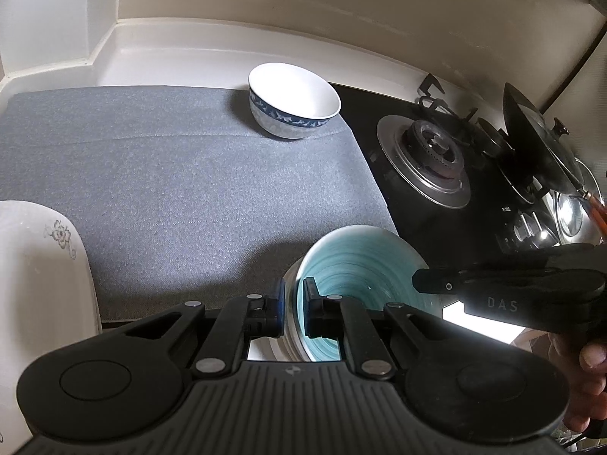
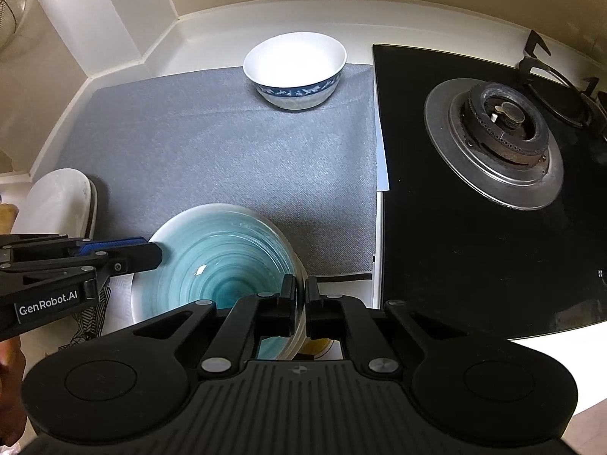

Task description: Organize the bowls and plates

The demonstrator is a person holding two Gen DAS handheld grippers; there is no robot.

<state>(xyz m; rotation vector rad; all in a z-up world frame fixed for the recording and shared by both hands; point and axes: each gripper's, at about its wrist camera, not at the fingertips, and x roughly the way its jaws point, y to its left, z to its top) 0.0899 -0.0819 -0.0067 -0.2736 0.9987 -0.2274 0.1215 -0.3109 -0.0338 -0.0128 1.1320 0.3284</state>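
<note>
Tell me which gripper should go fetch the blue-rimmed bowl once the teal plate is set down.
Probably right. Both the left gripper and right gripper are clamped on the teal plate, but the blue-rimmed bowl sits at the mat's far right, beside the stove, on the right gripper's side.

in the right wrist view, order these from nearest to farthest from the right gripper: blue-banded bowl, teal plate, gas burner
1. teal plate: its rim is clamped in the right gripper, at the mat's near edge.
2. gas burner: off to the right, on the black hob.
3. blue-banded bowl: at the mat's far edge, near the back wall.
</note>
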